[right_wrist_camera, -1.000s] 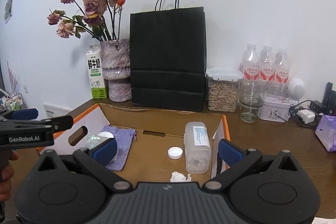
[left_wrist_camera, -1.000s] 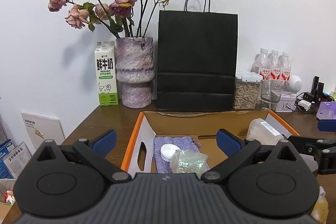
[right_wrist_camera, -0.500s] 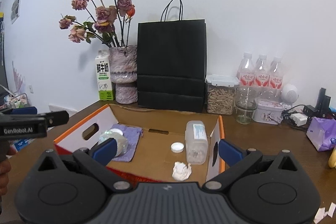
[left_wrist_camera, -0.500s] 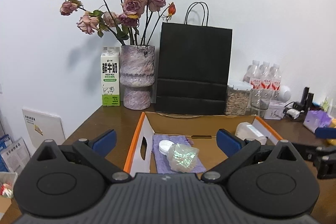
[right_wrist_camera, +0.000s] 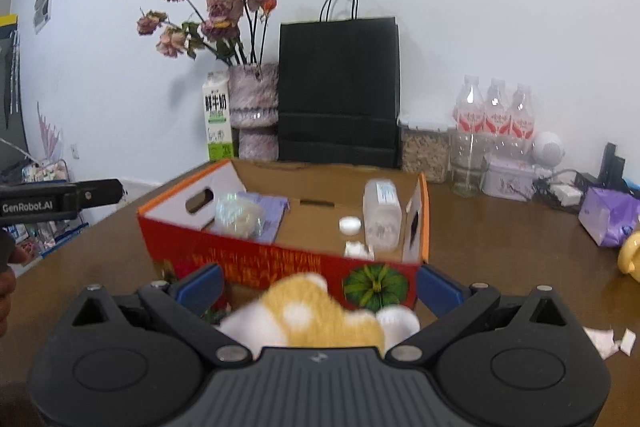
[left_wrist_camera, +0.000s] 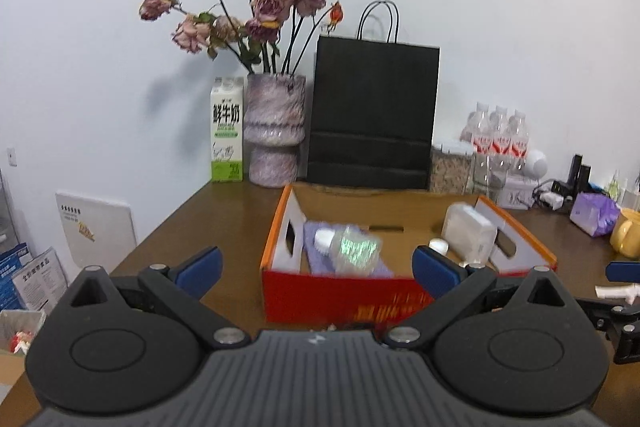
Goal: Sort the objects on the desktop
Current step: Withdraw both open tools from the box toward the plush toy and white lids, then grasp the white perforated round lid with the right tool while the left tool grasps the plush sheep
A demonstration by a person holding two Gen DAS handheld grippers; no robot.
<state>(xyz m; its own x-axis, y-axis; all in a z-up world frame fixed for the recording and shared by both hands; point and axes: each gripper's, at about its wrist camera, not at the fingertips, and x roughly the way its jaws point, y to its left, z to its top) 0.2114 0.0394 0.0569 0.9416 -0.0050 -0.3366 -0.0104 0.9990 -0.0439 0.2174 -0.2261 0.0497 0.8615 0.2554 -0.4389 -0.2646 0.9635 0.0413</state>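
White wall backs a dark brown wooden surface [left_wrist_camera: 224, 223] crowded along its far edge with a vase of dried pink roses [left_wrist_camera: 275, 131], a green-and-white milk carton [left_wrist_camera: 227, 135], a black paper bag [left_wrist_camera: 374, 115] and a row of clear water bottles [right_wrist_camera: 496, 111].

Near the front sits an open cardboard box with orange rims and a red printed side [right_wrist_camera: 280, 267]. Inside it already lie a lilac cloth pouch [right_wrist_camera: 276, 211], an iridescent crinkled wrapper [left_wrist_camera: 354, 251], a translucent white plastic container on its side [right_wrist_camera: 382, 215], a loose white cap [right_wrist_camera: 350, 225] and a crumpled white scrap [right_wrist_camera: 358, 250].

Still outside the box is a yellow and white plush toy [right_wrist_camera: 316, 315], blurred, lying just before the box's near wall and between the spread fingers of the right tool [right_wrist_camera: 318, 291], which grasps nothing. The left tool [left_wrist_camera: 316, 267] is likewise spread and empty, facing the box from a short way back.

My judgement is that sorting is well underway: several items are boxed, while the plush, some torn white paper bits [right_wrist_camera: 608, 341] and perhaps the yellow mug [left_wrist_camera: 628, 237] and purple tissue pack [right_wrist_camera: 610, 217] at the right remain.
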